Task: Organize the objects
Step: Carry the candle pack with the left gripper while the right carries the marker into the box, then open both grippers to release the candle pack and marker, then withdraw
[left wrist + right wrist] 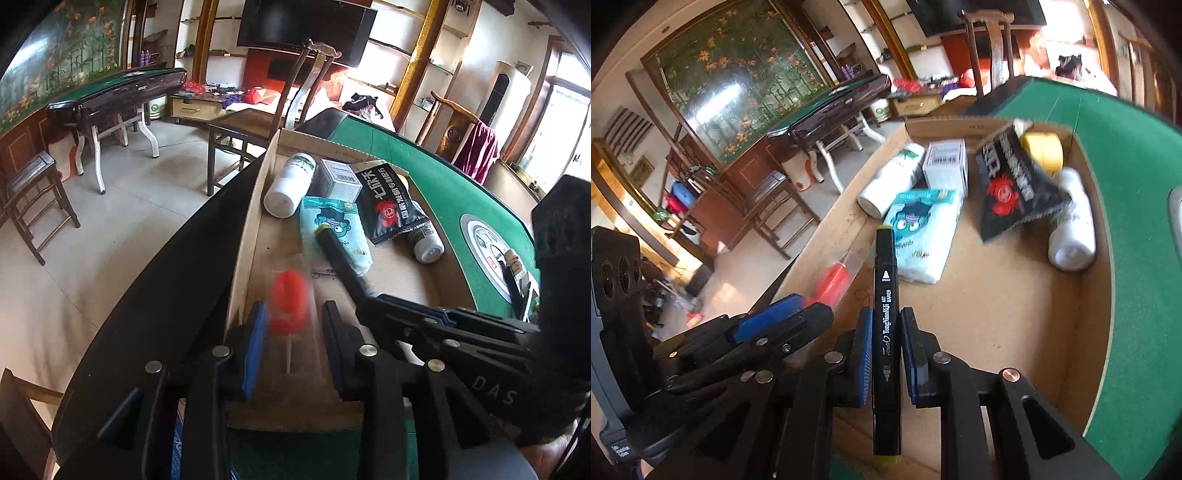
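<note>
A cardboard box [391, 273] lies on the green table [443, 192]; it shows in the right wrist view too [1004, 306]. My left gripper [293, 325] is open over the box's near left corner; a blurred red item in a clear wrapper [290, 299] sits between its fingers without being clamped. It also shows in the right wrist view [833, 282]. My right gripper [884, 350] is shut on a black art marker [886, 332], held over the box. The marker's tip [334, 247] points toward the tissue pack [336, 232].
The box holds a white bottle [291, 184], a small white carton [340, 179], a black snack bag [391, 203], a second white bottle [1071, 225] and yellow tape [1043, 147]. Wooden chairs [37, 199] and another table [118, 92] stand on the floor to the left.
</note>
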Demonstrator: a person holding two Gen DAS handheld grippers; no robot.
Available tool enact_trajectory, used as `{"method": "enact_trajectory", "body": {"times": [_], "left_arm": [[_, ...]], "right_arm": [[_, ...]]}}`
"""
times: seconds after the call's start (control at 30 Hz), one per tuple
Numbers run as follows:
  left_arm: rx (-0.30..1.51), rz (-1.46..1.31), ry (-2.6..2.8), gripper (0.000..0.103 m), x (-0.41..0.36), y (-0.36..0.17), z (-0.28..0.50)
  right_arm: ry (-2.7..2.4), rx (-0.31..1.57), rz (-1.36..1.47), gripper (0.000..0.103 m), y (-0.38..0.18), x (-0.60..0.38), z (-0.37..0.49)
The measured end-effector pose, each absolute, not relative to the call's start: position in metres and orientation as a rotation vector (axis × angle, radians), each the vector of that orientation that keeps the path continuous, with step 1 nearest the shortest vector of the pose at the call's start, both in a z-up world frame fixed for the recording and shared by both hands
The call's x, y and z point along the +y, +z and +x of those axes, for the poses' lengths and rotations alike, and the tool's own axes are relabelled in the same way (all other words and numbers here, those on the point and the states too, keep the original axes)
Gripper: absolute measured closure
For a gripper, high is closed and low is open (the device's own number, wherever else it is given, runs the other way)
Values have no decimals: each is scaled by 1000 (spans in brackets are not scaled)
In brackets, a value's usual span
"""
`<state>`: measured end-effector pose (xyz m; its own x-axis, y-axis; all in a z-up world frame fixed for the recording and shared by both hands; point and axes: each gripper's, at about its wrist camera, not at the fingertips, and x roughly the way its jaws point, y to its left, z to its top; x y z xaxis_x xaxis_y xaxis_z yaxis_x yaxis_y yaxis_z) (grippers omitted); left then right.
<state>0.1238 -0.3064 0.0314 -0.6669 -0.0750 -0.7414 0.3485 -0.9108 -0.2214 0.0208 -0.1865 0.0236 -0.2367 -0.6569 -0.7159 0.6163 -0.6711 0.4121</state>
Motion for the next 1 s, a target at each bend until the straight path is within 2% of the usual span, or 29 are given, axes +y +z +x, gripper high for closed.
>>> {"method": "enact_trajectory", "body": {"times": [0.2,0.4,0.47,0.73,0.83,0.97,1.0], "left_arm": [[595,1141,-2626,67,-308,32,129],[576,1125,-2624,58,-302,38,132],[561,1103,-2622,41,-300,42,133],[524,1055,-2664,40,-284,60,136],[491,1065,-2701,39,-267,65,130],[415,1100,-2761,36,-233,69,121],[387,1112,-2780,35,-222,70,118]], "right_arm": [[-1920,-161,1196,84,19,-173,20],[-1732,-321,1223,82,15,-164,23],[-1717,-362,1218,78,15,-156,25],[-1904,-265,1078,75,48,-109,44],[-1961,-264,1057,66,55,-86,46],[-2073,-252,1015,47,62,-38,47],[-2096,-251,1004,45,65,-29,47]]}}
